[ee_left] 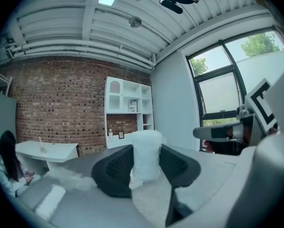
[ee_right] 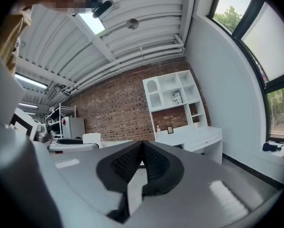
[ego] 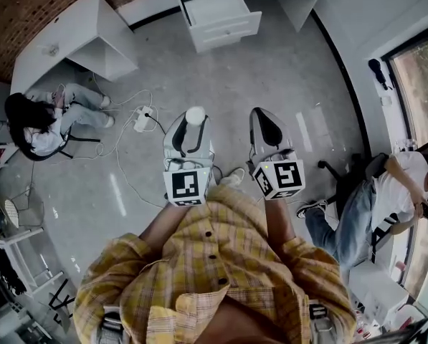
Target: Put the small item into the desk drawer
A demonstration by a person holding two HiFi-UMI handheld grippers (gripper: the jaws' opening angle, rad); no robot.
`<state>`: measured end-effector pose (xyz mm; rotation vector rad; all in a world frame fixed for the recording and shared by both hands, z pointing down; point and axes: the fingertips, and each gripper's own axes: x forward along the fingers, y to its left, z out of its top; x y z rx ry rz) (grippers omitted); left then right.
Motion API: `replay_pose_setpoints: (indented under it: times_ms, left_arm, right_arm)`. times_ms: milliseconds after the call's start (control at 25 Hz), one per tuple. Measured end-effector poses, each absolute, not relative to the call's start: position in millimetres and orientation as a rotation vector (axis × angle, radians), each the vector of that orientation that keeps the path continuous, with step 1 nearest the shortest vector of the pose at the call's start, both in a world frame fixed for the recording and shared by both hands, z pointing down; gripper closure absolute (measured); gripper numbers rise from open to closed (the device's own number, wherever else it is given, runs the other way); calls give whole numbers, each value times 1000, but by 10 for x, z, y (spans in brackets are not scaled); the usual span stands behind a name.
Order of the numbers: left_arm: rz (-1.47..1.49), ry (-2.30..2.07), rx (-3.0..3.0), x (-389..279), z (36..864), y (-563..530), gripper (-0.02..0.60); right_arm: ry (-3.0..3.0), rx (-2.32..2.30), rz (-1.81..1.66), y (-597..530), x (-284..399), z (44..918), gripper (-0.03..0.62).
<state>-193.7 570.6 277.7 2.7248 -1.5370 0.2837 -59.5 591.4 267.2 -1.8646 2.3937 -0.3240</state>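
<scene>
Jaws of my left gripper (ee_left: 146,167) clamp the small item (ee_left: 146,151), likely for carrying. Right gripper (ee_right: 141,161) is pinched closed, empty and spare. Drawer (ego: 228,29) stands open at twelve o'clock.

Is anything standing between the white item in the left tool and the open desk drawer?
Nothing visible does. The white item is clamped in the left tool, and only bare floor lies between it and the open drawer ahead. A power strip lies on the floor off to the left of that line.
</scene>
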Motion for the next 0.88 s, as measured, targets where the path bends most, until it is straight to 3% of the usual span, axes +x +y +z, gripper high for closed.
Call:
replay_pose_setpoints:
  times_ms: [480, 880]
  left_arm:
    - [265, -1574, 2693, -1833, 2924, 5263, 407]
    - [237, -1578, 2655, -1538, 3131, 3937, 407]
  right_arm:
    - [2452, -1817, -327, 5457, -516, 2757, 594]
    - [2505, -1813, -359, 4198, -250, 2906, 594]
